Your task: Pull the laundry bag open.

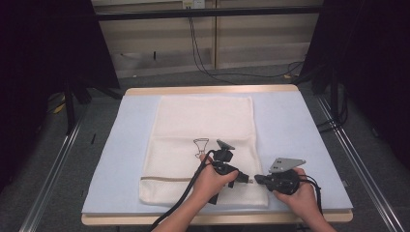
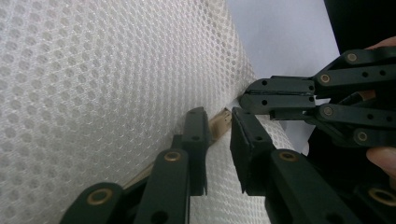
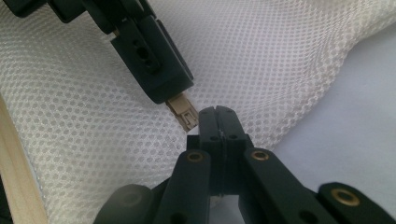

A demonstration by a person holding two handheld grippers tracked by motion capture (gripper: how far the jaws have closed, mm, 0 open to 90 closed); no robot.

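A white mesh bag (image 1: 203,121) lies flat on the blue mat, with a beige zipper (image 1: 162,179) running across near its front end. My left gripper (image 1: 245,179) points right at the bag's front right corner. In the left gripper view its jaws (image 2: 218,114) stand slightly apart with the beige zipper pull (image 2: 220,122) between them and not pressed. My right gripper (image 1: 257,179) faces it from the right, jaws (image 3: 215,111) shut on the edge of the mesh bag (image 3: 280,46), just beside the pull (image 3: 184,113).
The blue mat (image 1: 300,125) covers a wooden table (image 1: 212,90). A small black goblet-shaped print (image 1: 200,144) marks the bag. Metal rails run along the floor on both sides, and cables (image 1: 208,67) lie behind the table. Bare mat lies left and right of the bag.
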